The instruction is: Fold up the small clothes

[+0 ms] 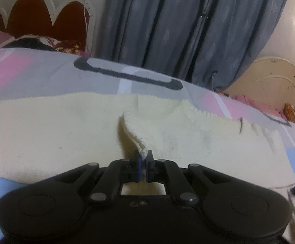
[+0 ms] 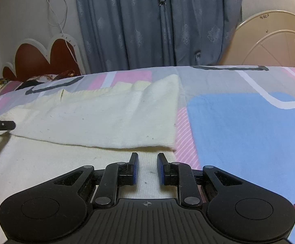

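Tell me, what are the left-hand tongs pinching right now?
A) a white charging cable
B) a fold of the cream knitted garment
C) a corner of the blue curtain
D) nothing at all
B: in the left wrist view the left tongs are shut on a raised peak of the cream knitted garment lying on the bedspread, while the right tongs stand open with nothing between them.

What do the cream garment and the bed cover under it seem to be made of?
The cream garment looks like a soft knit, probably wool or acrylic: ribbed stitches show along its edge and at the corner pinched in the left tongs. The bed cover looks like smooth, matt woven cotton with printed colour blocks; the fibre cannot be told.
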`<state>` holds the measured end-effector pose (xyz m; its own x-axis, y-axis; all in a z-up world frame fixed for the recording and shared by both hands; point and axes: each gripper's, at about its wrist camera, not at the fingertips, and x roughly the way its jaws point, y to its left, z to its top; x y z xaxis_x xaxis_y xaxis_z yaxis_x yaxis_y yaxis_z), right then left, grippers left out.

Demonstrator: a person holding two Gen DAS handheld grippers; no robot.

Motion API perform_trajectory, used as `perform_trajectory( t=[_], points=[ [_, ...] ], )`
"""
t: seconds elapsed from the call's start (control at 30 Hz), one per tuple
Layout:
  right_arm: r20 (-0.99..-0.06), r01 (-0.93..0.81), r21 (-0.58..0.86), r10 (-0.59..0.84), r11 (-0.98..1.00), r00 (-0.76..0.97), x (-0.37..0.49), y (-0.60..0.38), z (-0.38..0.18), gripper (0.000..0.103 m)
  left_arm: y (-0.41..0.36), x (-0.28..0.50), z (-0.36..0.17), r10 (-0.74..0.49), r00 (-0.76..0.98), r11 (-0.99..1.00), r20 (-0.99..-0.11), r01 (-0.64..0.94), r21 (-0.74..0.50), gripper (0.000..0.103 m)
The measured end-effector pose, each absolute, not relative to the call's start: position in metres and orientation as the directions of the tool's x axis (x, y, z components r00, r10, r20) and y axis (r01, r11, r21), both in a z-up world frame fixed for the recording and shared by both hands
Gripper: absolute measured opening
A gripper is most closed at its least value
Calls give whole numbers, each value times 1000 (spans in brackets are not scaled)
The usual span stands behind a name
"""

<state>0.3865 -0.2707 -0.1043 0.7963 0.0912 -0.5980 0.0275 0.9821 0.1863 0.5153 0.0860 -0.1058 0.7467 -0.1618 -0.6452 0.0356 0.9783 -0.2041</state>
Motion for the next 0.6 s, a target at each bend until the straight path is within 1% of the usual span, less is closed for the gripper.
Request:
perform_trajectory(
  t=[0.07,0.13,0.17,0.27,0.3,0.33,0.43,0.47,0.5,0.53,0.57,0.6],
  points=[
    [-542,21,198,92,980,835,381,-273,-94,20,87,517,-109,-174,742,977,-647,47,-209,6],
    [-519,18,178,79,984,851,388,-273,-88,20,89,517,-110,-184,742,974,-645,51,-219,13],
    [-521,19,166,71,986,850,394,-272,-87,20,90,517,-109,-185,748,973,-637,49,-226,20],
    [-528,68,158,26,985,849,421,-281,-88,21,91,519,-108,-172,755,976,-633,45,-213,22],
    [-529,91,173,14,981,848,432,-287,-90,26,91,522,-108,-170,757,977,-631,45,-210,22],
    [-528,100,190,16,977,849,439,-293,-91,31,91,524,-108,-171,756,977,-632,47,-208,22],
    [-552,118,209,17,971,834,461,-304,-98,31,88,531,-108,-180,755,976,-631,59,-209,19],
    [-562,119,214,23,970,827,467,-307,-102,31,87,534,-109,-182,753,976,-633,61,-207,16],
    [-575,116,214,29,970,818,473,-309,-104,31,85,535,-109,-185,752,976,-633,66,-207,7],
    [-593,108,209,38,972,804,479,-309,-108,31,83,537,-110,-194,750,975,-633,75,-209,4],
    [-607,96,206,50,974,793,482,-310,-110,31,80,537,-110,-193,751,976,-632,81,-203,4],
    [-620,93,176,37,980,784,485,-310,-115,20,77,536,-110,-182,759,979,-625,83,-184,4]
  ],
)
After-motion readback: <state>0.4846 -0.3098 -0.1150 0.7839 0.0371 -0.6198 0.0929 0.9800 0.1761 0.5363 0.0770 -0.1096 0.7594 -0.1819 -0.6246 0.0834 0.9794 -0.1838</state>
